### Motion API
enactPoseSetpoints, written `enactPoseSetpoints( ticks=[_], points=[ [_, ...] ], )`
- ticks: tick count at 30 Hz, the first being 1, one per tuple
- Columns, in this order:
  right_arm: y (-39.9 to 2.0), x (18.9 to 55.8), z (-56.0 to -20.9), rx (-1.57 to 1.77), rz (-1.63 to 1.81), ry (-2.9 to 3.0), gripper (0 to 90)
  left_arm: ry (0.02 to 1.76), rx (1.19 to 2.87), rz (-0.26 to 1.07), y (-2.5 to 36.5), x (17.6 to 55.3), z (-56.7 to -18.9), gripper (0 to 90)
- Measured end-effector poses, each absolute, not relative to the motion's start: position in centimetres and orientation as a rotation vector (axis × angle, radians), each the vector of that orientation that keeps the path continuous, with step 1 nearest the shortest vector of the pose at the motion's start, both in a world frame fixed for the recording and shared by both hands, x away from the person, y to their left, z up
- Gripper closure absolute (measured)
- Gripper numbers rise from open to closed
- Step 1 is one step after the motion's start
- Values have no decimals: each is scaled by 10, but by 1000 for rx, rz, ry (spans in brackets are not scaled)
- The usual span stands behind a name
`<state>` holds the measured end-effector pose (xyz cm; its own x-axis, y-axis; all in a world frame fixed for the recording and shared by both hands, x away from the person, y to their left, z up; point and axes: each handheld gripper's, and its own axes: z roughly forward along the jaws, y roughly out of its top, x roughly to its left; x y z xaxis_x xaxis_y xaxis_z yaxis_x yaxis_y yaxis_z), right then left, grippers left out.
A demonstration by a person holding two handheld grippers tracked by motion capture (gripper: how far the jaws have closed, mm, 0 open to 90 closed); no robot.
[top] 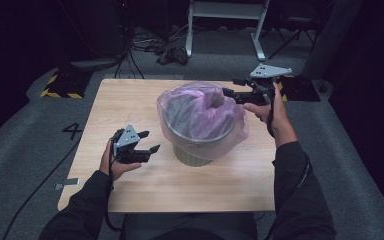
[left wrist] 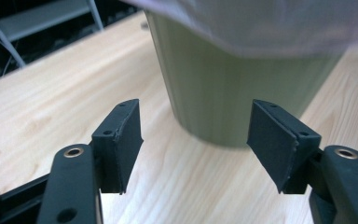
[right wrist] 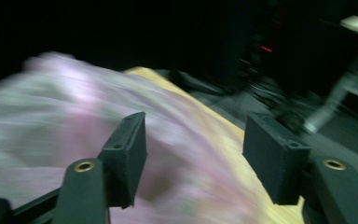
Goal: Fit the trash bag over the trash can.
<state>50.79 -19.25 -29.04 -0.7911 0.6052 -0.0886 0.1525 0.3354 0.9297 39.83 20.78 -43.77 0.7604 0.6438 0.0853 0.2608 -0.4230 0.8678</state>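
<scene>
Left gripper [top: 147, 141] gapes over wooden table [top: 130, 100]; surrounding room seems dark.

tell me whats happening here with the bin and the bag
A person at a wooden table holds a two-jaw gripper in each hand and is lining a green bin with a pink plastic bag. The bag is draped over the bin's rim, puffed up at the top. The left gripper sits open beside the bin's lower wall, nothing between its jaws. The right gripper is open at the bag's far right edge; nothing shows clamped in it.
</scene>
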Motion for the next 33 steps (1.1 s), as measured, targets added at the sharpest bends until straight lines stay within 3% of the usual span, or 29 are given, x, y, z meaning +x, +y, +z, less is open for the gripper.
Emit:
enactPoseSetpoints(
  ticks=[5, 11, 23, 33],
  points=[
    [-148, 489, -290, 471, 1284, 2423, 385, 694, 2125, 480, 215, 394, -456, 292],
    [-111, 493, -311, 488, 981, 2662, 400, 740, 2193, 449, 228, 388, -474, 296],
    [-89, 511, -320, 536, 709, 2741, 331, 737, 2207, 411, 232, 386, -483, 283],
    [-79, 515, -325, 501, 556, 2811, 271, 739, 2232, 380, 228, 387, -488, 218]
  ],
)
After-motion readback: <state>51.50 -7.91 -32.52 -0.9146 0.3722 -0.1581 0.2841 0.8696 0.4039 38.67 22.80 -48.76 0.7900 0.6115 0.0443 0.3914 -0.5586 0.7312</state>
